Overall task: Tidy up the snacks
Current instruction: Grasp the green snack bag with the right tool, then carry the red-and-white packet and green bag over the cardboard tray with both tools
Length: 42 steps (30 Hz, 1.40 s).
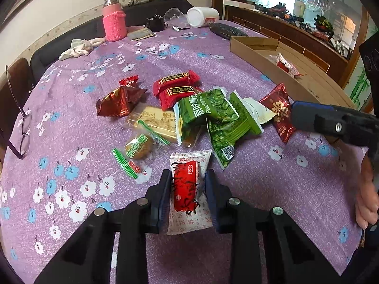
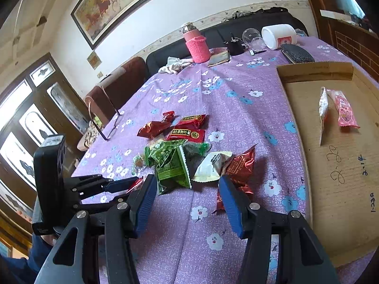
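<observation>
My left gripper is shut on a white-and-red snack packet, which stands on edge between the pads just above the purple flowered tablecloth. Just beyond it lies the snack pile: green pea packets, two red bars, a dark red foil pack, a biscuit pack and a white packet. My right gripper hangs open with nothing between its fingers, near the green packets and a red foil pack. A cardboard box to the right holds two packets.
At the far end of the table stand a pink-sleeved bottle, a tipped white jar, a clear cup, a black case and a crumpled cloth. Glasses lie at the left edge. A person's hand is at the right.
</observation>
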Each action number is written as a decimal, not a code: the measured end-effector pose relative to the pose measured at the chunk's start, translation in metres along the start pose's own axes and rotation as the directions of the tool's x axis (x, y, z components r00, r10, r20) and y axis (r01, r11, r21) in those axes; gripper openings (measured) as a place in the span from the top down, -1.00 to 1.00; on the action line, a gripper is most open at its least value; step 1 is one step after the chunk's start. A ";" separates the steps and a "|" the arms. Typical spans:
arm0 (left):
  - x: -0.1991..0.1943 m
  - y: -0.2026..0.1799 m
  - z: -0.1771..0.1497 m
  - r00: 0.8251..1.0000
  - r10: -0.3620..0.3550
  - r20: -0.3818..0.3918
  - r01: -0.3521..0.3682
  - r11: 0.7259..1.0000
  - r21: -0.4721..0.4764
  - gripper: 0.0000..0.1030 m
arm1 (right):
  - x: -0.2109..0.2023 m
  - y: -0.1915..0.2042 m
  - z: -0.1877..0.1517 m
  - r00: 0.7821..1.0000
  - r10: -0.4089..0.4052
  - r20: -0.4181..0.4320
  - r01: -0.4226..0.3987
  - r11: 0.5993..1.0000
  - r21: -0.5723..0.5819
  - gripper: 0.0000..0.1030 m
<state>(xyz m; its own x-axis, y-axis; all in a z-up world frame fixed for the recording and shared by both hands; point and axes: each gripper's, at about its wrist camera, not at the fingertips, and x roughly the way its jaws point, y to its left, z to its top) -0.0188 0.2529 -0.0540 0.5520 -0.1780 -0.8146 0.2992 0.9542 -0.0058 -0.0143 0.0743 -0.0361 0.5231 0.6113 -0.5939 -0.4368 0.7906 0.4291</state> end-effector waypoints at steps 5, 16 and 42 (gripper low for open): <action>-0.003 0.014 0.000 0.999 -0.044 0.029 0.046 0.996 -0.071 0.50 | 0.009 0.020 0.004 0.998 -0.042 -0.054 0.039 0.997 -0.063 -0.14; -0.015 0.041 0.004 0.995 -0.035 0.093 0.052 0.982 -0.182 0.50 | 0.077 0.053 0.020 0.954 -0.260 -0.152 0.221 0.947 -0.235 -0.44; -0.021 0.050 0.006 0.990 0.025 0.141 0.008 0.974 -0.227 0.50 | 0.043 0.029 0.025 0.991 -0.122 0.051 0.127 0.984 -0.123 0.34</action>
<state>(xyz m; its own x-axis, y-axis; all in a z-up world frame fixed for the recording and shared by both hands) -0.0107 0.3029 -0.0332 0.6635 -0.1864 -0.7246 0.1189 0.9824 -0.1439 0.0140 0.1241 -0.0325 0.6087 0.5116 -0.6064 -0.4537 0.8515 0.2630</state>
